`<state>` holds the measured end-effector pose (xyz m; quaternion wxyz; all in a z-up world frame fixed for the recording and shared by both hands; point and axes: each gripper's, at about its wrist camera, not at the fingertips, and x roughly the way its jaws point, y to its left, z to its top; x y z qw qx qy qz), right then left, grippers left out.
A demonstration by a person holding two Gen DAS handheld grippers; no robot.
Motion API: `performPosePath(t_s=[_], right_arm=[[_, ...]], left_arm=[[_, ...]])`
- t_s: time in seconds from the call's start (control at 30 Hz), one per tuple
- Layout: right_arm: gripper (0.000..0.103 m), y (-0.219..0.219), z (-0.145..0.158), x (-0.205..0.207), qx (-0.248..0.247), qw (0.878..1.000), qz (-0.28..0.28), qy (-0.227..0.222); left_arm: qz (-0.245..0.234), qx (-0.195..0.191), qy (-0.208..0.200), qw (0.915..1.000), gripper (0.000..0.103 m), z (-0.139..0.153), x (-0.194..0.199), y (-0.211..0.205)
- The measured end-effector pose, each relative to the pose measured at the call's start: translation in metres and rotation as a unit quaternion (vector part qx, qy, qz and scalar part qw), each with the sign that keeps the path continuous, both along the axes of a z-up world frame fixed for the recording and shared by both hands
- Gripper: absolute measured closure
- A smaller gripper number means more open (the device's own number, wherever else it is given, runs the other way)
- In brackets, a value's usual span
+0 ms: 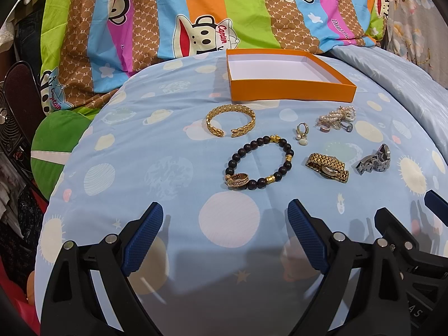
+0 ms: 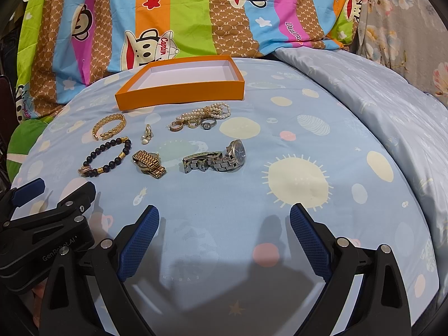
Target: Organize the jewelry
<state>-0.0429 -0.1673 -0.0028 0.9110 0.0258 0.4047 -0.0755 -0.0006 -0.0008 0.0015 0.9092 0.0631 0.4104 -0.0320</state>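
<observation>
An empty orange box (image 1: 291, 91) (image 2: 179, 95) sits at the far side of the blue bedspread. In front of it lie a gold cuff bracelet (image 1: 230, 123) (image 2: 109, 128), a black bead bracelet (image 1: 260, 165) (image 2: 107, 158) with a gold ring on it, a pearl earring (image 1: 302, 134) (image 2: 147, 134), a pearl necklace with rings (image 1: 337, 119) (image 2: 203, 117), a gold watch (image 1: 327, 168) (image 2: 149, 163) and a silver watch (image 1: 373, 159) (image 2: 217, 158). My left gripper (image 1: 225, 215) is open and empty, near the bead bracelet. My right gripper (image 2: 224, 218) is open and empty, below the silver watch.
A striped cartoon-monkey blanket (image 1: 196, 14) (image 2: 196, 14) rises behind the box. A folded pale blue quilt (image 2: 378, 89) lies at the right. The bed edge drops off at the left, with a green cushion (image 1: 61, 140) beside it.
</observation>
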Motion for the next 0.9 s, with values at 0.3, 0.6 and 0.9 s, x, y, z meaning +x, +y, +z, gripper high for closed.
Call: performPosePath(t_s=[0.3,0.6,0.9], right_arm=[[0.010,0.000,0.000,0.000,0.000,1.000,0.000,0.000],[0.010,0.000,0.000,0.000,0.000,1.000,0.000,0.000],[0.010,-0.024,0.001,0.002,0.065,0.998,-0.027,-0.005]], left_arm=[[0.000,-0.001,0.000,1.0000,0.015,0.000,0.000,0.000],[0.000,0.000,0.000,1.0000,0.015,0.000,0.000,0.000],[0.005,-0.037,-0.006,0.9993,0.015,0.005,-0.001,0.009]])
